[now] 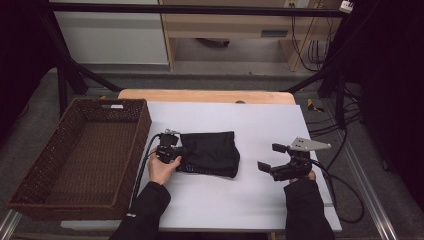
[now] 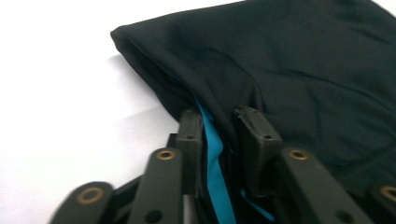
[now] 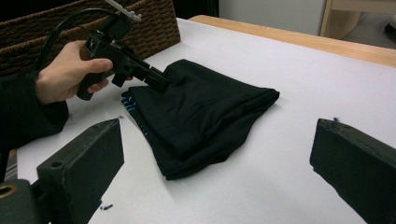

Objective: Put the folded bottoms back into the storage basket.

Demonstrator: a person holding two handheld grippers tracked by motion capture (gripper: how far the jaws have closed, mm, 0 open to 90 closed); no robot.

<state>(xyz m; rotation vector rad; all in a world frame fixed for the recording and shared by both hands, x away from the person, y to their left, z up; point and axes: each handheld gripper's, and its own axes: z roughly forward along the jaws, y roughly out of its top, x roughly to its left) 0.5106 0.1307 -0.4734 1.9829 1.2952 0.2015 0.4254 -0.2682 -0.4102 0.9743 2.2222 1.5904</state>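
A folded black garment (image 1: 212,152) with a blue inner layer lies on the white table sheet (image 1: 260,120), just left of the middle. My left gripper (image 1: 181,152) lies at the garment's left edge, shut on its folds. In the left gripper view, black cloth and a blue strip (image 2: 212,154) sit pinched between the jaws of the left gripper (image 2: 219,121). The right gripper view shows the left gripper (image 3: 159,80) biting the near corner of the garment (image 3: 205,112). My right gripper (image 1: 270,157) rests to the garment's right, open and holding nothing. Its jaws point toward the cloth.
A large brown wicker basket (image 1: 142,135) stands at the table's left side, close behind the left hand. It shows again as the basket (image 3: 154,23) in the right gripper view. Cables trail off the table's right edge. Bare white sheet lies between the garment and the right gripper.
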